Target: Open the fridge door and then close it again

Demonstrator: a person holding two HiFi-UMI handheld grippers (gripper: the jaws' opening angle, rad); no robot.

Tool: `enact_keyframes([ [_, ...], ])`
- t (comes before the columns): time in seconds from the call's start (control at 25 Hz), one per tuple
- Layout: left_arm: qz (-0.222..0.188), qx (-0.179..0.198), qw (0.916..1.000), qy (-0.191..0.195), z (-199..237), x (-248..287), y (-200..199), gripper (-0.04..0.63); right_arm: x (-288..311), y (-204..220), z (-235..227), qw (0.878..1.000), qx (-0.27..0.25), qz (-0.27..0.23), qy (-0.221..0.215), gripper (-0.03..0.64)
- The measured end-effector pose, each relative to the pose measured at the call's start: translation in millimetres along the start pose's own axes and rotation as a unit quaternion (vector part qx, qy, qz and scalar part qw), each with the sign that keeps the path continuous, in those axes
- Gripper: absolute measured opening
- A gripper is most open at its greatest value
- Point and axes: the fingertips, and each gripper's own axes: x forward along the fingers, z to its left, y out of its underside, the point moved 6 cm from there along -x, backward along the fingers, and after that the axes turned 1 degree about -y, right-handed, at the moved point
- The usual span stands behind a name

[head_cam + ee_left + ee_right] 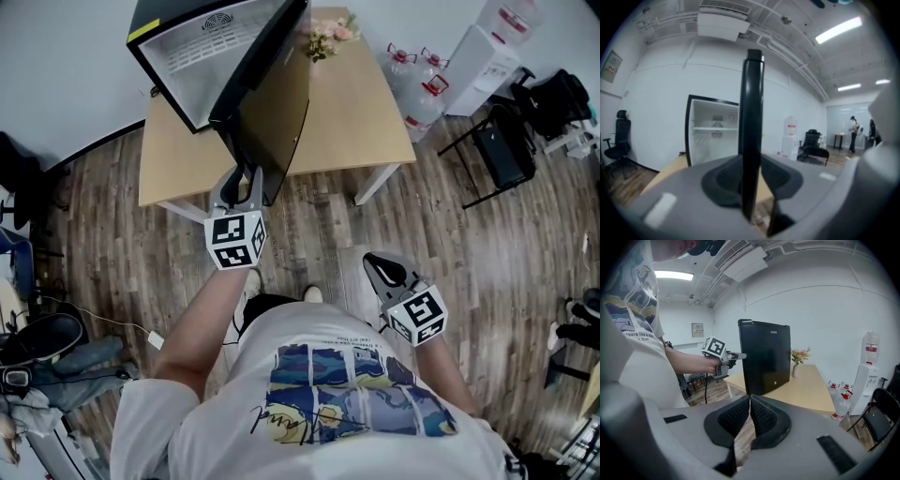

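A small black fridge [202,47] stands on a wooden table [356,122] with its white inside [715,136] showing. Its black door [277,103] is swung out toward me. My left gripper [246,183] straddles the door's free edge [752,117], which runs upright between the two pads, and is shut on it. From the right gripper view the door's black front [766,357] faces me, with the left gripper [736,356] at its top corner. My right gripper [380,267] hangs low near my body, its pads [757,416] pressed together on nothing.
A vase of flowers [323,37] stands on the table behind the door. Water bottles [422,84], a white dispenser [492,47] and a black chair [497,150] sit to the right. Bags and cables [47,356] lie on the floor at left. A person [853,133] stands far off.
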Motion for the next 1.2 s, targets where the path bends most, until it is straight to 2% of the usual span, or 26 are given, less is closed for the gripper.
enact_keyframes([
  [0.52,0.012,0.005,0.9999,0.001,-57,-1,-2,0.124,-17,12,-1,1.0,0.01,-0.006,0.013,0.017],
  [0.72,0.02,0.019,0.9996,0.005,-78,2,-4,0.123,-18,12,-1,1.0,0.013,-0.007,0.016,0.016],
  [1.2,0.025,0.022,0.9989,0.033,-133,11,-8,0.118,-32,22,-1,1.0,0.016,0.001,0.022,0.015],
])
